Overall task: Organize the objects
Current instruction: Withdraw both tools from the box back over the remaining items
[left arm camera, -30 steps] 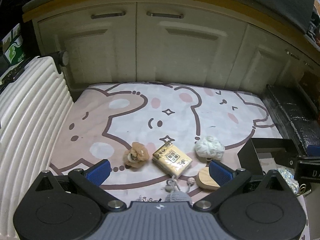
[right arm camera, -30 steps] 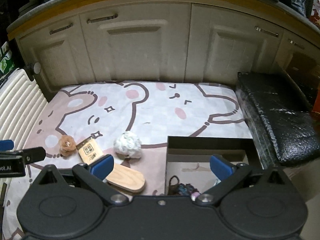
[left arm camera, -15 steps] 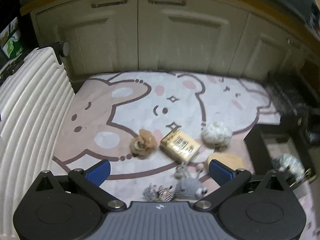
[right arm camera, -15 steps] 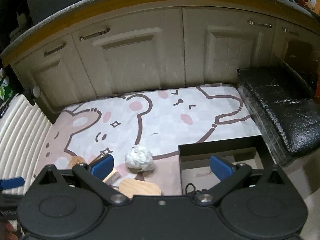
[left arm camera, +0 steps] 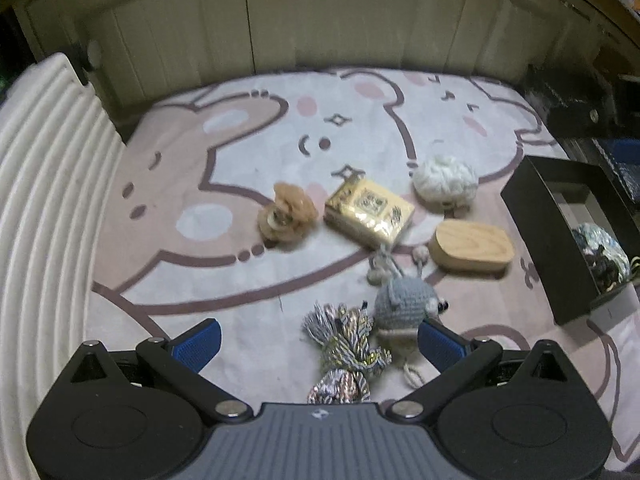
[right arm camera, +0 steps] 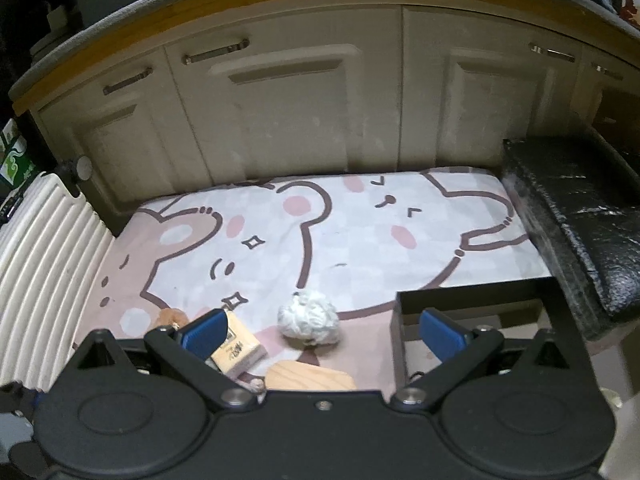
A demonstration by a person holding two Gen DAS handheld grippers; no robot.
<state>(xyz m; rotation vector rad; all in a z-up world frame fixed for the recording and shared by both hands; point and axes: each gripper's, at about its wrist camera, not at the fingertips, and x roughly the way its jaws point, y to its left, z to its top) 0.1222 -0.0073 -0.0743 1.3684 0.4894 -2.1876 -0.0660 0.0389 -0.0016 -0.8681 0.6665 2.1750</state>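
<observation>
Clearly little is sorted: the black box (left arm camera: 560,248) holds a few trinkets (too dim to name), while six items lie on the bear-print mat (left arm camera: 248,288), among them the crocheted mouse (left arm camera: 408,300) and wooden block (left arm camera: 472,248). Left gripper (left arm camera: 318,340) and right gripper (right arm camera: 322,332) both hover spread apart, empty.

Between our left gripper's (left arm camera: 318,344) spread jaws lies the metallic tasselled cord bundle (left arm camera: 344,346); the grey crocheted mouse toy (left arm camera: 408,302) sits just beside it, by the right jaw. Ahead of them: tan fluffy hair clip (left arm camera: 286,212) left, gold printed packet (left arm camera: 368,210) middle, oval wooden block (left arm camera: 472,250) right, white yarn ball (left arm camera: 444,178) behind. The black open box (left arm camera: 548,240) stands right of the jaws, holding tangled items. All lie on the cartoon-bear mat (left arm camera: 248,280).
</observation>
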